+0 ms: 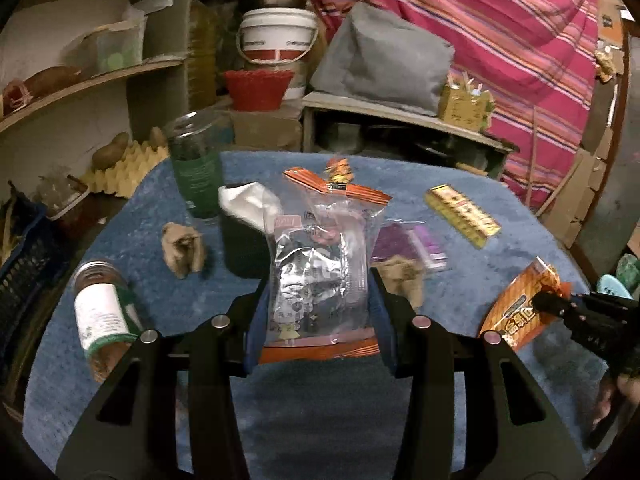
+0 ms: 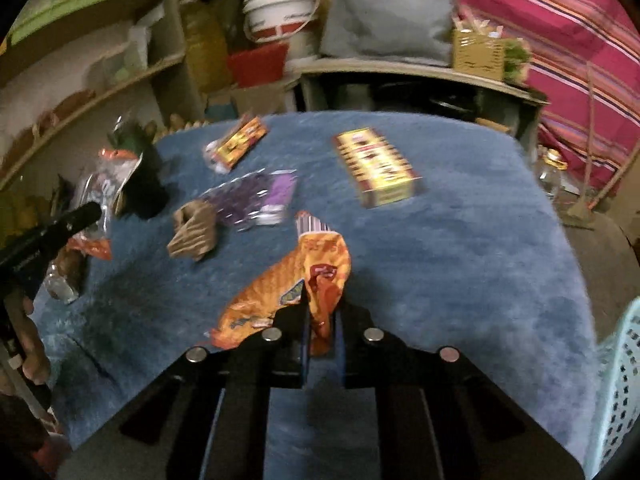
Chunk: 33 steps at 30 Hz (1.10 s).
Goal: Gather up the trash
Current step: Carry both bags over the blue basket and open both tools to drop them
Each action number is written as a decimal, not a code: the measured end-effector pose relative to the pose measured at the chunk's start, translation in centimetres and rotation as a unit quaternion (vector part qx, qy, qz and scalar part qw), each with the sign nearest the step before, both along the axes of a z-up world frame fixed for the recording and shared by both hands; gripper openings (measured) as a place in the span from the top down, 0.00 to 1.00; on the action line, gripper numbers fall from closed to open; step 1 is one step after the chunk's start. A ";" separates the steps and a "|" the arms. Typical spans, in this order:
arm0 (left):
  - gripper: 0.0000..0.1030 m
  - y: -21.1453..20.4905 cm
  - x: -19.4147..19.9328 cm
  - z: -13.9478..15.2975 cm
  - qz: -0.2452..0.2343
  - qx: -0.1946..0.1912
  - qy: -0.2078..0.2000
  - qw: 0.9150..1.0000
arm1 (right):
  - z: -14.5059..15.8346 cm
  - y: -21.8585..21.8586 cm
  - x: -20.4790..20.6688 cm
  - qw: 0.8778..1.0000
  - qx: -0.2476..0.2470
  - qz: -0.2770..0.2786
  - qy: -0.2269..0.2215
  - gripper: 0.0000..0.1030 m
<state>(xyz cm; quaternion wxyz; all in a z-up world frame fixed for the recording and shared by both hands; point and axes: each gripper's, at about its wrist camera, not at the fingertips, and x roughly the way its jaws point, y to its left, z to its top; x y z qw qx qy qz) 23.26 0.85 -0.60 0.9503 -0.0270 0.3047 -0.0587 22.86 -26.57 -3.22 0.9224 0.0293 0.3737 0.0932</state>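
Note:
My left gripper (image 1: pixel 320 300) is shut on a clear snack bag with orange ends (image 1: pixel 320 272), held upright above the blue table cloth (image 1: pixel 280 420). My right gripper (image 2: pixel 322 312) is shut on an orange snack wrapper (image 2: pixel 288 284) and holds it just over the cloth; it also shows in the left wrist view (image 1: pixel 520 312). Loose on the table lie a purple wrapper (image 2: pixel 252 196), a crumpled brown paper (image 2: pixel 194 236), a yellow box (image 2: pixel 376 166) and a small orange packet (image 2: pixel 238 144).
A green-labelled tumbler (image 1: pixel 196 168), a dark cup with white tissue (image 1: pixel 244 232) and a jar on its side (image 1: pixel 104 316) are on the table's left. A pale blue basket (image 2: pixel 624 380) stands at the right edge. Shelves and a bucket (image 1: pixel 276 36) are behind.

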 end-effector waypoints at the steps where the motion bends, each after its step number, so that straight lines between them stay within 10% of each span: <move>1: 0.57 -0.6 -0.2 0.1 -0.002 0.002 -0.002 1.000 | 0.3 -1.0 -0.4 1.000 0.004 -0.005 -0.005 0.90; 33: 0.57 -28.9 -6.2 2.6 -0.193 0.012 -0.023 0.981 | 5.1 -29.2 -15.0 0.970 0.049 -0.219 -0.097 0.95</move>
